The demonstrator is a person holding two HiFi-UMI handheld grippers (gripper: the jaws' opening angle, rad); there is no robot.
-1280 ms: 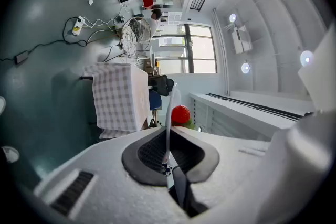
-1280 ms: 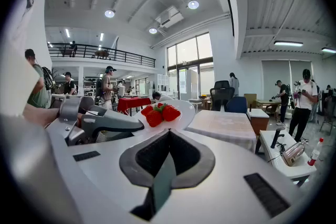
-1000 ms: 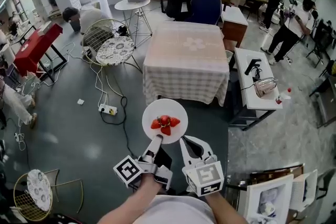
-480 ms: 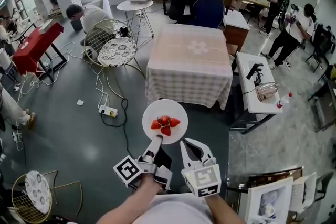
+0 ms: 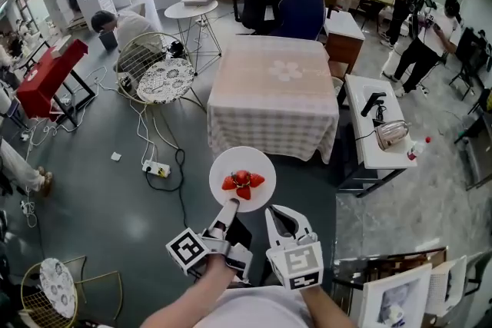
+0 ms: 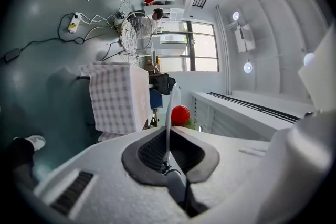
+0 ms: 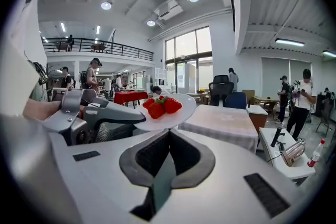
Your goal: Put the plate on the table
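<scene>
A square table (image 5: 254, 84) stands on the grey floor (image 5: 115, 196). A checked cloth (image 5: 265, 130) lies over it and hangs down its sides, with a pale flower motif (image 5: 285, 70) at the middle of the top. Just right of it, a narrow white bench (image 5: 363, 136) carries a black tool (image 5: 371, 101), a metal toaster-like appliance (image 5: 388, 131) and a white bottle (image 5: 416, 149). A white power strip (image 5: 156, 167) lies on the floor to the table's left, with cables (image 5: 146, 119) trailing from it.
</scene>
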